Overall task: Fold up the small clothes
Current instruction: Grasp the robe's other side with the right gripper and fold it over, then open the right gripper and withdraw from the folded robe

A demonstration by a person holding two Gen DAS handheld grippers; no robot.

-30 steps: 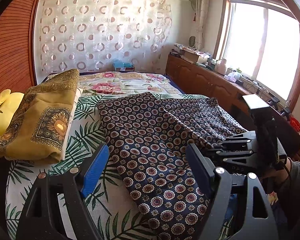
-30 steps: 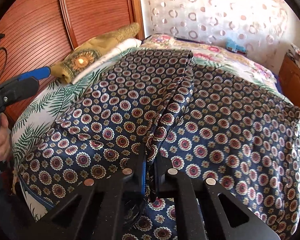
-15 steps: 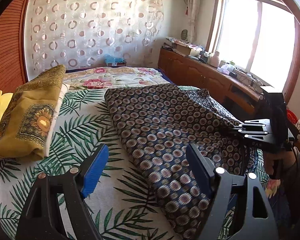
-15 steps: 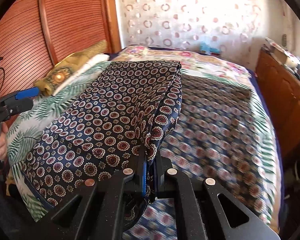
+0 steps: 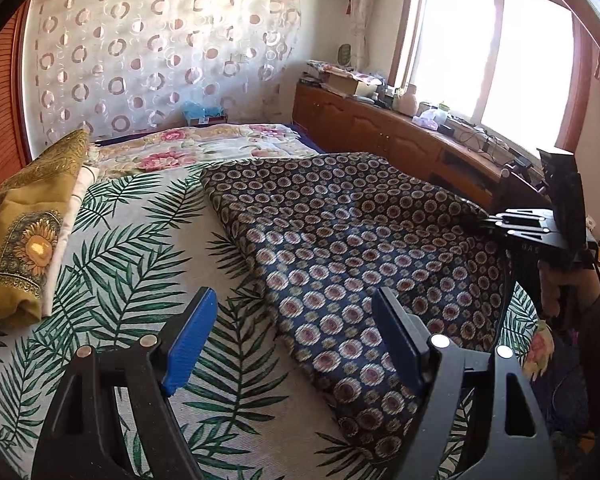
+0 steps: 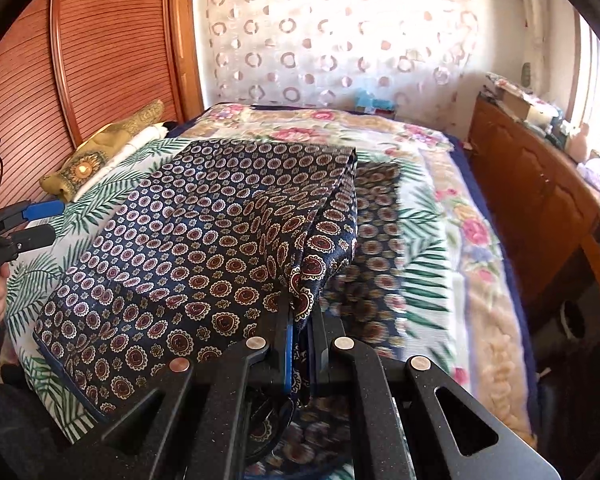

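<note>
Since second ago, navy patterned cloth (image 6: 204,240) carried across, right half now folded over left, fold edge raised. Cloth lies on bed (image 5: 112,248) with palm-leaf sheet. Right gripper (image 6: 300,332): jaws pinched tight on cloth edge near fold. Left gripper (image 5: 292,340): jaws wide, nothing between, hovering over sheet just beside cloth's near corner. Folded yellow sunflower cloth (image 5: 24,236) well apart, near wooden headboard (image 6: 100,40).

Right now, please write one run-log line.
right gripper: shut on navy patterned cloth | left gripper: open, empty | cloth half-folded on bed
</note>
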